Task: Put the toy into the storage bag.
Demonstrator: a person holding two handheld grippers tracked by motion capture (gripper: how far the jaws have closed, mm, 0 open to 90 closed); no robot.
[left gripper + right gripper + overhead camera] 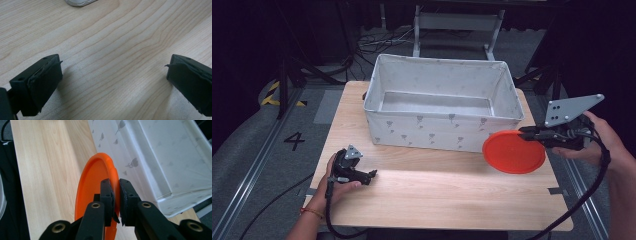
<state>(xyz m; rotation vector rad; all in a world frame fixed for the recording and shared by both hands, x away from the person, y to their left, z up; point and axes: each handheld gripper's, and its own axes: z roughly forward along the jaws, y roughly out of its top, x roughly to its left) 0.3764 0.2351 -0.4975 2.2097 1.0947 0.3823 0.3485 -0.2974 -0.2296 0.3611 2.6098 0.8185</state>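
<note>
An orange plate point(513, 152) hangs in the air in front of the right end of a white fabric bin point(442, 131). My right gripper point(528, 134) is shut on the plate's right rim, held up by a hand at the table's right edge. In the right gripper view the orange plate point(93, 185) stands edge-on, clamped between my two black jaws of the right gripper point(115, 195), with the bin's wall point(160, 157) just beyond. My left gripper point(371, 175) rests low on the table at the front left, open and holding nothing. Its black fingers point(42, 82) stand wide apart over bare wood.
The bin has nothing visible inside and takes up the far half of the light wooden table point(437, 195). Bare wood lies between the two grippers. Cables trail off both grippers. Grey floor with metal rails point(257, 165) and stands surrounds the table.
</note>
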